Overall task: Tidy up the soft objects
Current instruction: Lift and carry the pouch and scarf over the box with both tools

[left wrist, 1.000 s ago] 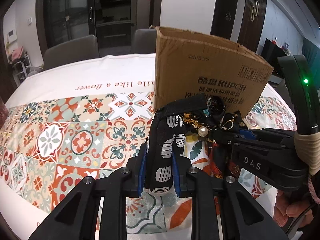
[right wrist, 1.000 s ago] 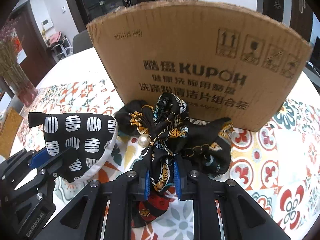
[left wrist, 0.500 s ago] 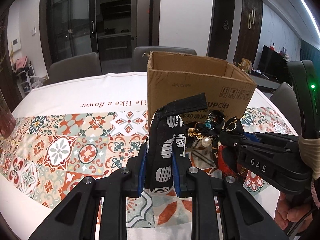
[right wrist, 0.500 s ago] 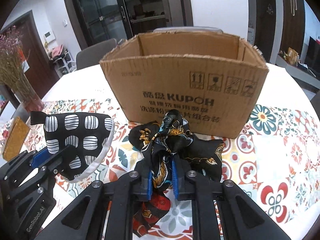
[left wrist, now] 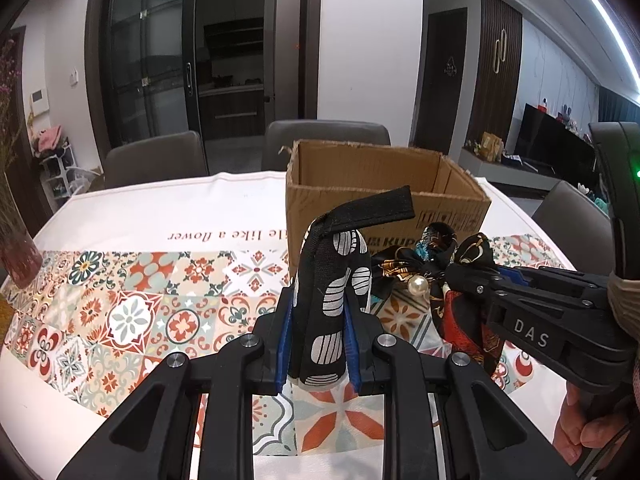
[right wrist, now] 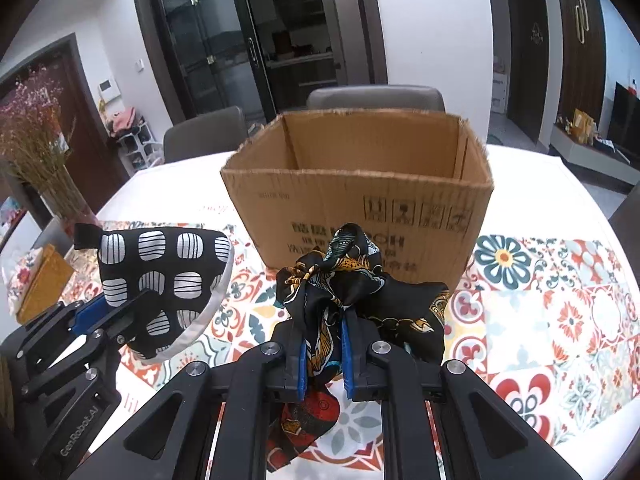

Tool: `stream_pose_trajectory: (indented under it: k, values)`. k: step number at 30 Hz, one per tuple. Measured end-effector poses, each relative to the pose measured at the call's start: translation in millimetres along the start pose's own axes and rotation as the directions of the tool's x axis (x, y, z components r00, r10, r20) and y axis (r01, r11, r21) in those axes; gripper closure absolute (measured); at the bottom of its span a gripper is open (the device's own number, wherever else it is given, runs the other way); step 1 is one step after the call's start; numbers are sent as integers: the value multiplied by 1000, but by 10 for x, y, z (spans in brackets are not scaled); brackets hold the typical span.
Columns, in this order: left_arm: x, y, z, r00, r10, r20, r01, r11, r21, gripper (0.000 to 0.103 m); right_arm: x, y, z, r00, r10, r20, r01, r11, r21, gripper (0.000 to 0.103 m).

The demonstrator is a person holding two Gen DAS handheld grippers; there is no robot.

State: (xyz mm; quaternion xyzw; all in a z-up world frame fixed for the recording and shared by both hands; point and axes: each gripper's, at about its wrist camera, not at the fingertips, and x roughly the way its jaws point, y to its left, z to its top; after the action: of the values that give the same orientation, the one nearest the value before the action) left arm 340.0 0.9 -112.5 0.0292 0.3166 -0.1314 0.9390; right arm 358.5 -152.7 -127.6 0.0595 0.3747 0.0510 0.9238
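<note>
My left gripper (left wrist: pixel 318 340) is shut on a black oven mitt with white striped patches (left wrist: pixel 332 280), held upright above the table; the mitt also shows in the right wrist view (right wrist: pixel 160 280). My right gripper (right wrist: pixel 324 350) is shut on a black patterned silk scarf with a pearl (right wrist: pixel 348 292), seen in the left wrist view too (left wrist: pixel 436 272), just right of the mitt. An open, empty-looking cardboard box (right wrist: pixel 360 184) stands beyond both on the table; it shows in the left wrist view (left wrist: pixel 380 188).
The table has a white cloth with a tiled pattern runner (left wrist: pixel 120 300). A vase of dried flowers (right wrist: pixel 60 184) stands at the left, with a yellow-brown flat item (right wrist: pixel 40 280) near it. Grey chairs (left wrist: pixel 160 160) stand behind the table.
Both grippers have risen and pulled back from the box with the mitt and scarf, so the box's open top and inside now show.
</note>
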Motion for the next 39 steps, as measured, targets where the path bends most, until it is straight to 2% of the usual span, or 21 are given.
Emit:
stream_pose_trajectory:
  k: [18, 39]
  values:
    - [-399, -162, 290, 993, 14, 116, -16, 1000, 22, 80, -672, 7, 272, 989, 4, 150, -3, 1000, -7, 89]
    - [-460, -151, 708, 974, 17, 224, -33, 997, 65, 80, -991, 20, 665, 960, -9, 279, 16, 1000, -20, 89]
